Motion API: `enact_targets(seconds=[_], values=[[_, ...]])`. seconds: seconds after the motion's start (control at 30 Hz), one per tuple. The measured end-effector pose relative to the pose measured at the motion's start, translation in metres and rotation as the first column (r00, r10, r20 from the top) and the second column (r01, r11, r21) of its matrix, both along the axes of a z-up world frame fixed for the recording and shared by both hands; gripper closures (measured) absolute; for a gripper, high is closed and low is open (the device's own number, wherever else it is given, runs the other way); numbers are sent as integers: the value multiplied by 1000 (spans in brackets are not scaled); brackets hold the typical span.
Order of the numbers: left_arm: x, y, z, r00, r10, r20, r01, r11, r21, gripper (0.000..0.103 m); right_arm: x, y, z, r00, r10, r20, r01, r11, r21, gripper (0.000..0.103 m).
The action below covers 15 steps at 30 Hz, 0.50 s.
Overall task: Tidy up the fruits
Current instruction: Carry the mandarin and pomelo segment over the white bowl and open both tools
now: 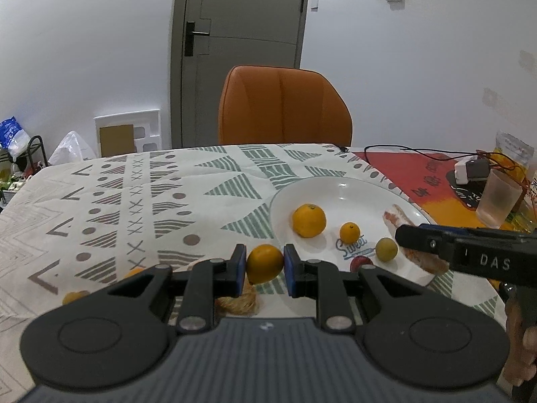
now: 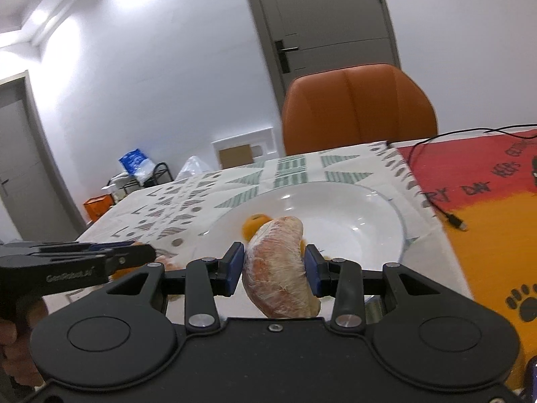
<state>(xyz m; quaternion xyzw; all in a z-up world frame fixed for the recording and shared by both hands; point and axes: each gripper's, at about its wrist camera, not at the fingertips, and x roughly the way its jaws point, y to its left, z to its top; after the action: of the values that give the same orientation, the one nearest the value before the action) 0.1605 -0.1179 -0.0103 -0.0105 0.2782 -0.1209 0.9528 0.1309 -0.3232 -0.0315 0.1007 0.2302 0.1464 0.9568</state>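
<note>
1. I have both hands loaded and am carrying fruit to the white plate (image 1: 339, 191). My left gripper (image 1: 265, 265) has its fingers narrow, pressed on a small orange (image 1: 265, 263), just beside the plate's near-left rim, above the patterned worktop (image 1: 134, 201).
2. My right gripper (image 2: 273, 268) has its fingers clamped on a peeled grapefruit segment (image 2: 278, 268) wrapped in film, over the plate's near part.
3. I judge the next move is to lower each fruit into a free spot and only then open; round fruit may roll.
4. The left view shows three fruits lying on the plate and two more oranges (image 1: 75, 297) on the cloth; the right view hides most of these behind the segment.
</note>
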Motion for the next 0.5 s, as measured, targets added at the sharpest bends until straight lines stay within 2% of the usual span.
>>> enact_targets(seconds=[0.5], values=[[29, -29, -1, 999, -44, -6, 44, 999, 3, 81, 29, -20, -5, 996, -88, 10, 89, 994, -66, 65]])
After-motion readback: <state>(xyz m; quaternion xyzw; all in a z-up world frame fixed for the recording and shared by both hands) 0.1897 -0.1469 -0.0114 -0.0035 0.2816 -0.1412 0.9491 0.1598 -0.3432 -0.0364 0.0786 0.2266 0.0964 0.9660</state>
